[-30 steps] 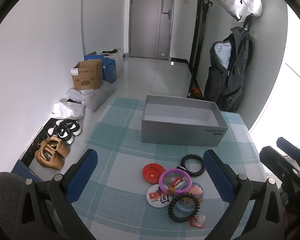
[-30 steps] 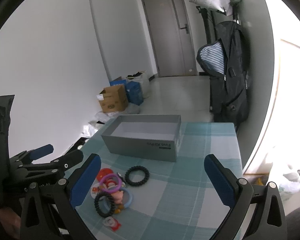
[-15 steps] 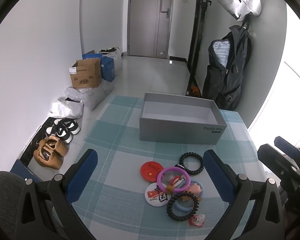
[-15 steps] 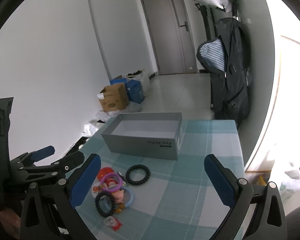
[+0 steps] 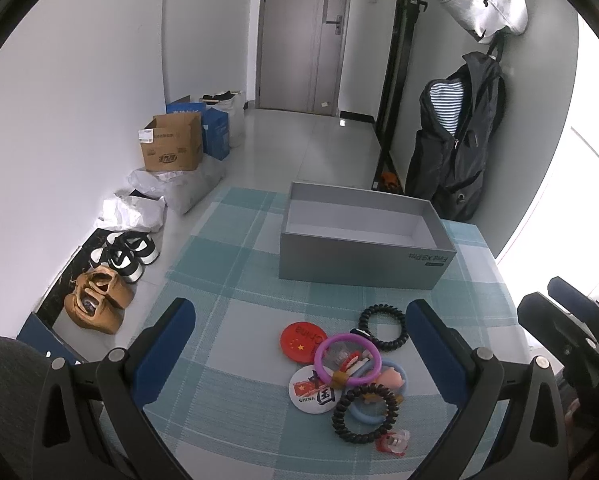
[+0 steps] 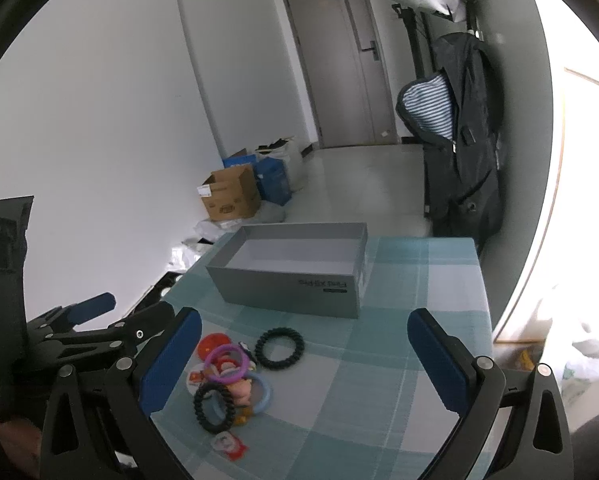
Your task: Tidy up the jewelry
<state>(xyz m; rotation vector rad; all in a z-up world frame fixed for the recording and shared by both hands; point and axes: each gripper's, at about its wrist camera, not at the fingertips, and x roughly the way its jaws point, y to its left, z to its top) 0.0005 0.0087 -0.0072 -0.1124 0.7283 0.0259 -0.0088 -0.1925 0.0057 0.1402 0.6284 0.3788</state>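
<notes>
table (image 5: 227, 400) with checked cloth, grey box (image 5: 363, 254) sits open and empty at the far side, nothing in it yet. left gripper (image 5: 299, 354) hovers above the near edge, fingers spread wide, holding nothing. right gripper (image 6: 303, 360) same, wide open, empty, off to the right of the pile. jewelry pile (image 5: 351, 372) lies just in front of the box, well short of it: purple ring (image 5: 347, 358) over two badges, black coil band (image 5: 365, 408) overlapping a blue ring (image 5: 379, 396), another black band (image 5: 383, 328) apart from the rest. risk: pieces are stacked and interlocked, so pinching one likely drags a neighbour or flicks it off the table. flat badges look hard to get under, fingers may slip on the cloth. small red clip (image 5: 393, 438) near the table edge could get knocked over it.
</notes>
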